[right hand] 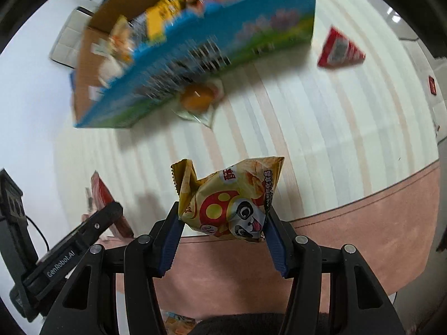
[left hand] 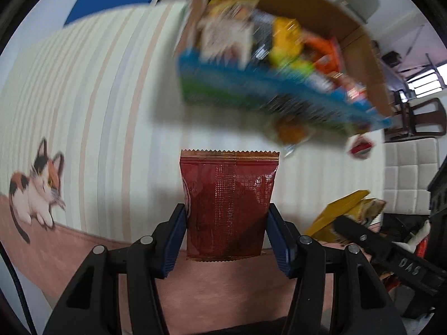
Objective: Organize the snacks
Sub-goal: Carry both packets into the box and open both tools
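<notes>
Left wrist view: the left gripper was seen clamped on a dark red packet, pads pressed on both side edges, pkt upright between the jaws. In the right wrist view the right gripper was clenched on a yellow panda snack bag, held only by its crumpled lower part.

Risks, as judged: the yellow bag could be squeezed out or twisted loose, grip being low and the bag puffy; the red pkt could be slid out if swung fast. The snack box, already packed w/ bags, left little gap, so a drop-in could be snagged on the near blue wall.

Room: striped tabletop was open between grippers and box. A clear-wrapped orange bun lay just beside the box wall, and a red-white packet near the box corner; both could be knocked. Table edge lay close below the grippers.
</notes>
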Tool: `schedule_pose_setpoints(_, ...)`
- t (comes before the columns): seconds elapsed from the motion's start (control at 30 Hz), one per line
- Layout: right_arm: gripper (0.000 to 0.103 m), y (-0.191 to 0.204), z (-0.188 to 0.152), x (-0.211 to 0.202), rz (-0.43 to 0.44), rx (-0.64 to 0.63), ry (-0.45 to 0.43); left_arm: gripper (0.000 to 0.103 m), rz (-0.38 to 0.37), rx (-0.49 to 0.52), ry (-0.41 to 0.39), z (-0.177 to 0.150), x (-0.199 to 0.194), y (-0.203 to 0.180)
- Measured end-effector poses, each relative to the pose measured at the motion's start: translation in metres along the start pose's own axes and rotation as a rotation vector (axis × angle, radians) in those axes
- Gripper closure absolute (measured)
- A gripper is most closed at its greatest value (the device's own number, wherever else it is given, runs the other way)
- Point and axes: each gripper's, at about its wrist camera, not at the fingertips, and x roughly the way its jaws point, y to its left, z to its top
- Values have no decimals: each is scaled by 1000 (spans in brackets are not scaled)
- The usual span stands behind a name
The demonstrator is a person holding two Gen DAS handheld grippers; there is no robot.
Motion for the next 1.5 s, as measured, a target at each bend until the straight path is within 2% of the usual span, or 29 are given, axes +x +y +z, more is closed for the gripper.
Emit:
schedule_pose_setpoints(0.17,45,13,29,-58,57,-40,-88,49,-35,65,-87,43,-50,-20)
schedule_pose_setpoints(0.33,45,38,77,-90,75,-70,-164,49,-26,92,-122,90,-65,-36)
schedule_pose_setpoints(0.47,45,51,120,-94,65,-92,-156,49,-2,100,-71,118,-46,-42)
schedule_pose_setpoints(0.63,45,66,174,-78,34,-132,-93,49,2,68,30,145,-10,-43)
schedule_pose_setpoints(0.83,45,83,224,-32,-13,-184,-1,49,11,35,108,151,25,-39)
schedule_pose_setpoints(1.0,45,84,245,0,-63,-226,42,49,19,13,136,152,42,-38)
schedule_pose_setpoints(1.2,44,83,262,21,-52,-238,63,49,41,17,148,152,53,-41)
schedule_pose_setpoints(1.23,41,84,264,24,-54,-240,67,49,47,16,150,152,54,-42)
schedule_pose_setpoints(1.27,30,84,266,26,-56,-242,74,49,49,15,152,151,55,-43)
schedule_pose_setpoints(1.33,18,84,269,26,-59,-244,67,49,54,12,151,150,55,-46)
schedule_pose_setpoints(1.5,14,84,269,21,-73,-258,70,44,45,-24,148,149,53,-49)
